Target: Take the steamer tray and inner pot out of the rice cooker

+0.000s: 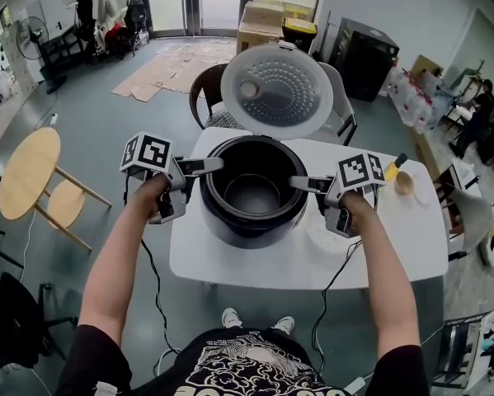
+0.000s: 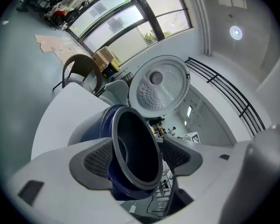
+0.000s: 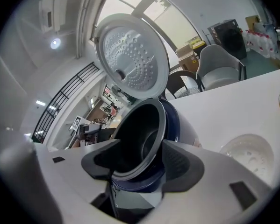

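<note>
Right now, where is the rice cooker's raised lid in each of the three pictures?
Head view: lid at upper centre, standing open.
Left gripper view: lid just above centre, tilted.
Right gripper view: lid at upper left of centre.
Shared landmark: the dark inner pot sits just below the lid in every view.

The rice cooker (image 1: 248,226), dark blue and round, stands in the middle of the white tabletop (image 1: 395,246) with its lid (image 1: 277,89) swung up and open, the dimpled silver underside showing. The inner pot (image 1: 253,193), dark with a grey rim, sits seated inside it. The steamer tray (image 3: 248,154), round and translucent, lies flat on the tabletop just beside the cooker.
</note>
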Available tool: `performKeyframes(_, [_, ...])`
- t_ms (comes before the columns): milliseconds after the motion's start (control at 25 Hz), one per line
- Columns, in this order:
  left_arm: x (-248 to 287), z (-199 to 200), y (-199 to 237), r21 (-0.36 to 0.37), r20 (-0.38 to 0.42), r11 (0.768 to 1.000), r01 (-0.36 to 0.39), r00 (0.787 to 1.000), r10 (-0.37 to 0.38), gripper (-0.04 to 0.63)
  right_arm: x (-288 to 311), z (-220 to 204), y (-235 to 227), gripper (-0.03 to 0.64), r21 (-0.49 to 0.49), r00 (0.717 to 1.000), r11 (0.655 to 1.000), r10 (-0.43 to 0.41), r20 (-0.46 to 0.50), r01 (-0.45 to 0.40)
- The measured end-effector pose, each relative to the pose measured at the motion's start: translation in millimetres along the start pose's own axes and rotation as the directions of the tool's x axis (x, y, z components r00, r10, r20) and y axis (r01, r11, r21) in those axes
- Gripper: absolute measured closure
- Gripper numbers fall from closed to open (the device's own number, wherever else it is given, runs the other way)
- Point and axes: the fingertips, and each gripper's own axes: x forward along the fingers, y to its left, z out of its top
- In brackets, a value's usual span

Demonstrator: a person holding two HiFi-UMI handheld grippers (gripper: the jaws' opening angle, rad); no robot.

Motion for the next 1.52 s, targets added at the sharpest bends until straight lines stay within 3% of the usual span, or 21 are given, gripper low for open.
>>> performKeyframes(240, [10,-11,6,0.017,-0.092,1.0,-0.016,0.996,0.017,0.282,2,-2,-12,0.356,0.052,0.999,0.997,0.051,-0.018,-0.05])
performKeyframes(520, [7,-12,11,-0.061,-0.126,0.998,0.013,0.992,-0.021,0.298,5,-1,-17,0.442,0.09,0.997,0.993,0.074,0.002,-0.073])
performKeyframes(880, [4,-9,19,-0.159,-0.039,0.984,0.075,0.996,-0.082,0.375,4,-1,-33,0.534,0.072,1.0,0.997,0.026,0.016,-0.027])
performKeyframes(1000, [6,-9,26,-0.159,-0.031,0.983,0.09,0.995,-0.096,0.436,4,0,-37,0.537,0.076,0.999,0.996,0.034,0.028,-0.036])
performKeyframes(1240, [2,-16,25,-0.137,-0.053,0.988,0.067,0.996,-0.075,0.446,2,1,-34,0.548,0.071,0.999,0.997,0.032,0.043,-0.035])
performKeyframes(1440, [0,-17,33,-0.122,-0.044,0.991,0.045,0.998,-0.051,0.551,1,3,-32,0.552,0.079,0.998,0.996,0.042,0.056,-0.046])
performKeyframes(1520, [0,-18,31,-0.126,-0.04,0.991,0.049,0.998,-0.055,0.556,1,3,-33,0.555,0.085,0.997,0.995,0.043,0.062,-0.048])
